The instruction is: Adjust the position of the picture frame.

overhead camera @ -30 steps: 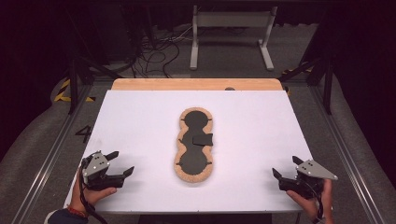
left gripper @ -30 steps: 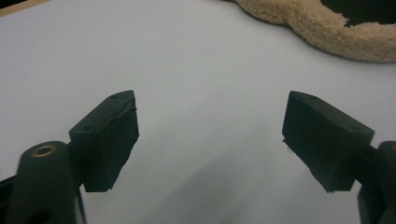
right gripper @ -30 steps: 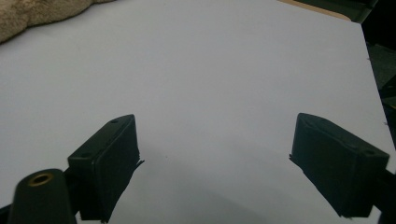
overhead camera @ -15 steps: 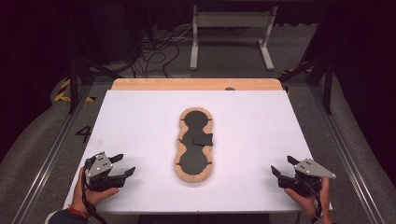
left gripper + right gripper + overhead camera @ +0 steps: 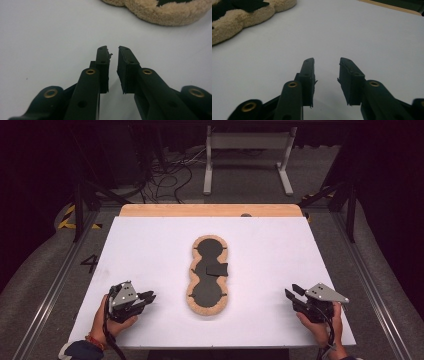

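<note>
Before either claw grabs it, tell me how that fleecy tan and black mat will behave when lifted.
The mat lies flat and thin on the table, so it will probably sag from one pinched edge. Its fuzzy rim suggests good grip, little slipping. It looks light for its spread, and a push may bunch it.

**Mat at centre, a claw at each near corner**

The fleecy mat (image 5: 207, 275) lies lengthwise in the middle of the counter (image 5: 150, 245). The left claw (image 5: 148, 297) sits near the front edge, left of the mat's near end; the right claw (image 5: 291, 293) sits near the front edge, well to its right. Both are apart from the mat.
</note>
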`<state>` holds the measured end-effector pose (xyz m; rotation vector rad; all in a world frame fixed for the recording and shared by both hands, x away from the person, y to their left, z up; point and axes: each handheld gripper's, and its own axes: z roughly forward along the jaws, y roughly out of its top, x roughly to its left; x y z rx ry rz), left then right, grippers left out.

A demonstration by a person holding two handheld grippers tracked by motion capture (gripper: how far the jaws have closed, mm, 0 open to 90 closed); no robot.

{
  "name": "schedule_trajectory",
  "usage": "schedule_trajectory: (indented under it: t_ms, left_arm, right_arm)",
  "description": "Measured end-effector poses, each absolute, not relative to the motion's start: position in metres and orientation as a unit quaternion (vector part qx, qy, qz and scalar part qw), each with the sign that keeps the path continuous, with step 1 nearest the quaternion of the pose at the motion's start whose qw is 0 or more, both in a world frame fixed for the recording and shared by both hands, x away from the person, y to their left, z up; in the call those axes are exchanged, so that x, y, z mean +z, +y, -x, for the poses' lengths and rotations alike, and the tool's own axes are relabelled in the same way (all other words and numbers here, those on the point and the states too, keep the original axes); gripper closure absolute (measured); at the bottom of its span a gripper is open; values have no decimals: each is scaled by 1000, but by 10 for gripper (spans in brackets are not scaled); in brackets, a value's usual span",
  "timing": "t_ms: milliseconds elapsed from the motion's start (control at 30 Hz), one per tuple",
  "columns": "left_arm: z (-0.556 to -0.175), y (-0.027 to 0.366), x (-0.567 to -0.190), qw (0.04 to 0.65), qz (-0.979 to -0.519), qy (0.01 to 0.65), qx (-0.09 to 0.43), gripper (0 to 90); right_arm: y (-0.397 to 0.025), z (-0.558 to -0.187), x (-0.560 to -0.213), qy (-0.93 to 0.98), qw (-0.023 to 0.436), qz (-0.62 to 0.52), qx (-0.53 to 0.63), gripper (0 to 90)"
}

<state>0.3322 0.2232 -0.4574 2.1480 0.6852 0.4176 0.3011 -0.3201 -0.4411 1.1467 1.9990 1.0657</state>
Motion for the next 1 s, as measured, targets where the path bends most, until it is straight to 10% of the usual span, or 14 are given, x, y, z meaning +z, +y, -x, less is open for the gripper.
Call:
schedule_trajectory:
  t_ms: [300, 1000]
  left_arm:
    - [-355, 190, -458, 409, -858, 274, 145, 836]
    - [-405, 148, -455, 408, -854, 290, 145, 857]
  right_arm:
    - [-287, -314, -439, 770, 289, -408, 396, 899]
    - [-193, -349, -448, 831, 218, -330, 390, 900]
